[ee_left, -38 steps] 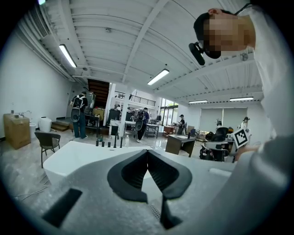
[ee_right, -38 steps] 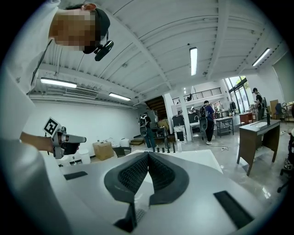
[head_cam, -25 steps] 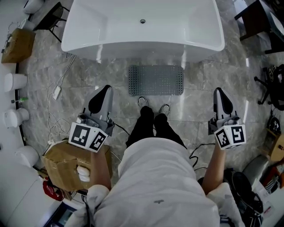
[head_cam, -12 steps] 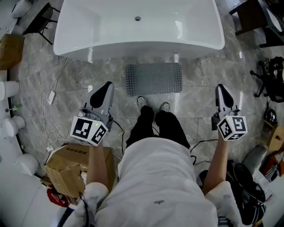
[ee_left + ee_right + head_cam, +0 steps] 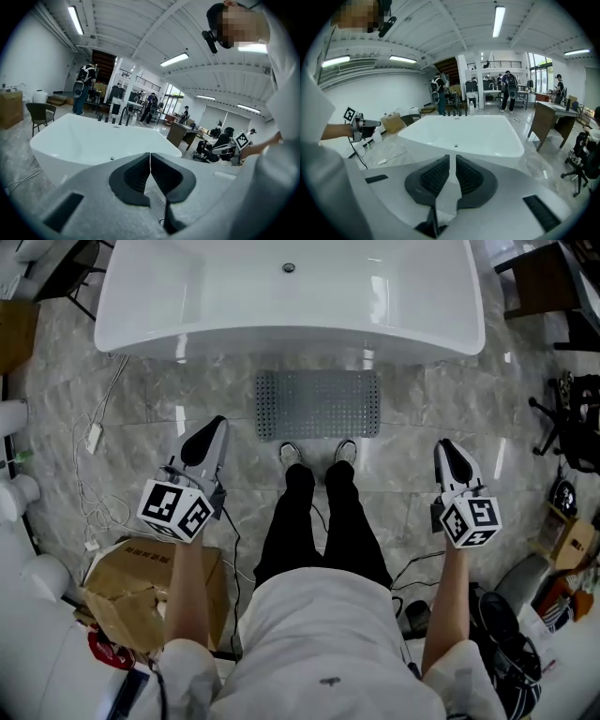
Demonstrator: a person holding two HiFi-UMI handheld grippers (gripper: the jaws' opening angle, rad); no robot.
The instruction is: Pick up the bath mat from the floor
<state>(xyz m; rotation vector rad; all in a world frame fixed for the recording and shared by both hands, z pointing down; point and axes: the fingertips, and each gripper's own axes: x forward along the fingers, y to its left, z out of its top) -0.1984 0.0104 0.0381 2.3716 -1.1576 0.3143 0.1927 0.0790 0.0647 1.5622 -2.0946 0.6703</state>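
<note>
Step in hand: approach, no pick begun. Bath mat (image 5: 319, 404) lies flat on the floor (image 5: 187, 399) at 12 o'clock from the person's shoes (image 5: 291, 454), just ahead of the toes, w/ the bathtub (image 5: 281, 296) just beyond it, also at 12.

Left gripper (image 5: 214, 425) hangs at approx. 9 o'clock of the feet and right gripper (image 5: 448, 452) at 3, both well apart from the mat and pointing fwd. In the gripper views each pair of jaws is closed, ribbed pads together, nothing between them.

Next move, as I judge it: bend down, open the jaws, bring one or both to a mat edge and nip it. The near long edge or a corner looks easiest.

Materials: mat is grey, rectangular w/ rounded corners, dotted all over w/ small holes or studs; prob. rubbery and floppy, may cling to the floor. Floor is glossy grey marble-look tile. Tub is smooth, glossy white, rounded rim. Crumpled cardboard box (image 5: 131, 587) sits at 8 o'clock.
</note>
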